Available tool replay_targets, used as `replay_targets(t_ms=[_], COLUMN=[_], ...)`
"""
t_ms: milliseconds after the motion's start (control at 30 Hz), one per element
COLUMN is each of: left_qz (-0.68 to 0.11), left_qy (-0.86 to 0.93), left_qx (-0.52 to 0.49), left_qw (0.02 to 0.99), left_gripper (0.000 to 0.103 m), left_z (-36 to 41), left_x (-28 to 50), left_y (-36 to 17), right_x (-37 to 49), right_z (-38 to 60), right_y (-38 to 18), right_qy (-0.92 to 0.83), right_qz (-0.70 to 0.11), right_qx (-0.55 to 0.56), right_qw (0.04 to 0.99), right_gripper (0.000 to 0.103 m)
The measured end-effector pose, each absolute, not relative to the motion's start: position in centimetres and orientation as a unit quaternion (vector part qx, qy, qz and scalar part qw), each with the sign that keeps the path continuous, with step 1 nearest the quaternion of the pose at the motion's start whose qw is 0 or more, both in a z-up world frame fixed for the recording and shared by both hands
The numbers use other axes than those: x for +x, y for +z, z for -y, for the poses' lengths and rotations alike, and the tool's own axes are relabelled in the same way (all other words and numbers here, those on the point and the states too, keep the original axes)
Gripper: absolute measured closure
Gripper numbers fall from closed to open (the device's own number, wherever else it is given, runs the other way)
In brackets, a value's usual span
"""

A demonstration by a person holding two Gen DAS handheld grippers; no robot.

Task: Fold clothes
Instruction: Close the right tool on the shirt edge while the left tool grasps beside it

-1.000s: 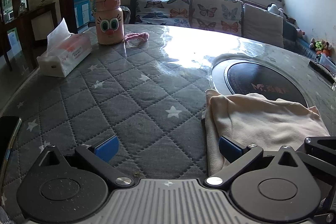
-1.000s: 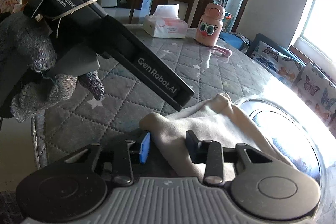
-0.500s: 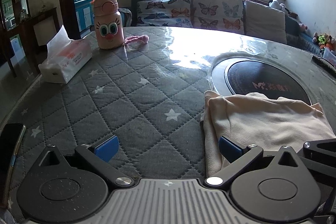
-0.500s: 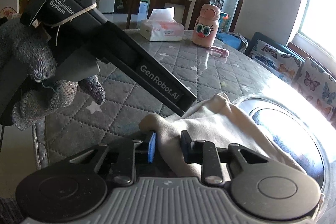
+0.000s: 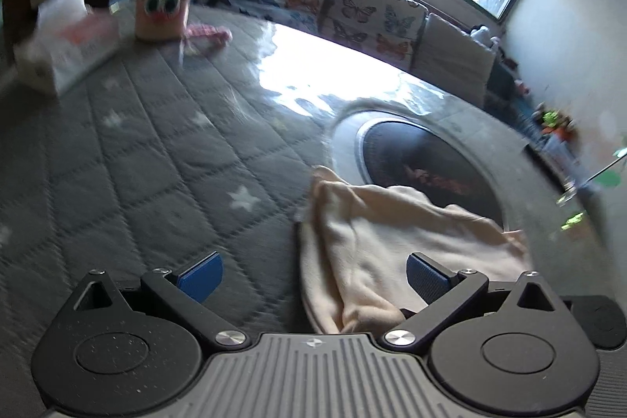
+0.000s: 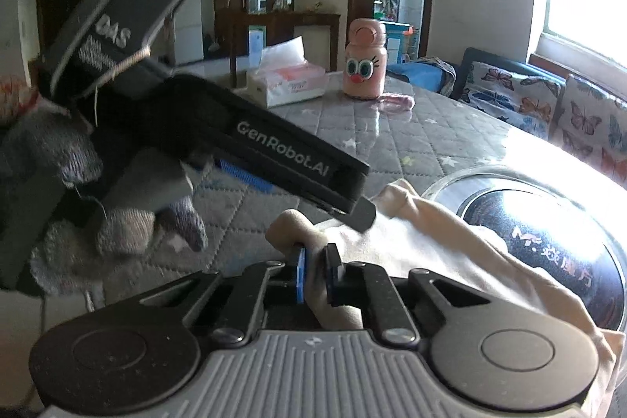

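Right wrist view gave us the cream garment lying on the table, partly over the round dark hob set into it. Our right gripper had its jaws pinched shut on a bunched fold of the garment's near corner. Our left gripper, held in a grey-gloved hand, stood wide open above the garment's edge, gripping nothing. Farther off stood a pink bottle and a tissue box.

Wrist views, low, close, sharing garment
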State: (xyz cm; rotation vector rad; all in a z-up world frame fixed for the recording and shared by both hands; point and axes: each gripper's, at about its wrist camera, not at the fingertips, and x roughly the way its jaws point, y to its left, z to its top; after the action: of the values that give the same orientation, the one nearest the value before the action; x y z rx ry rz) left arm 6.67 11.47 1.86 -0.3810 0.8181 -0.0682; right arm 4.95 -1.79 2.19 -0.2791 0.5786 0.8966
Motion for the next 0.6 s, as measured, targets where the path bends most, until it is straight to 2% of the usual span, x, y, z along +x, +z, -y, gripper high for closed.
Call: replay_targets(t_ms=[300,400,500,567,600], left_qz=[-0.411,-0.417,-0.42,-0.424,-0.426], left_qy=[-0.061,-0.07,-0.074,-0.078,-0.08], left_qx=[-0.252,-0.268,-0.279,-0.284,-0.288], left_qw=[0.874,0.866,0.86,0.856,0.854], left_gripper=[0.014,0.025,0.041,0.066,0.069], left_z=[-11.4,-11.1,-11.0,-10.9,-10.9], left_x=[7.9,8.4,8.7,8.8,8.9], left_y=[1.4,1.2,0.8,0.6,0.4], right_x=[4.8,4.6,4.2,3.9,3.9], right_z=[4.2,4.8,5.3,5.6,5.7], right_y=[3.3,3.6,3.9,4.0,4.0], right_qy=[0.434,0.438,0.446,0.449,0.451], right_qz=[-0.269,-0.265,-0.261,-0.26,-0.261], right_qx=[-0.086,-0.077,-0.071,-0.072,-0.072], right_qw=[0.855,0.855,0.853,0.852,0.851], right_gripper=[0.096,0.096,0.096,0.096,0.096])
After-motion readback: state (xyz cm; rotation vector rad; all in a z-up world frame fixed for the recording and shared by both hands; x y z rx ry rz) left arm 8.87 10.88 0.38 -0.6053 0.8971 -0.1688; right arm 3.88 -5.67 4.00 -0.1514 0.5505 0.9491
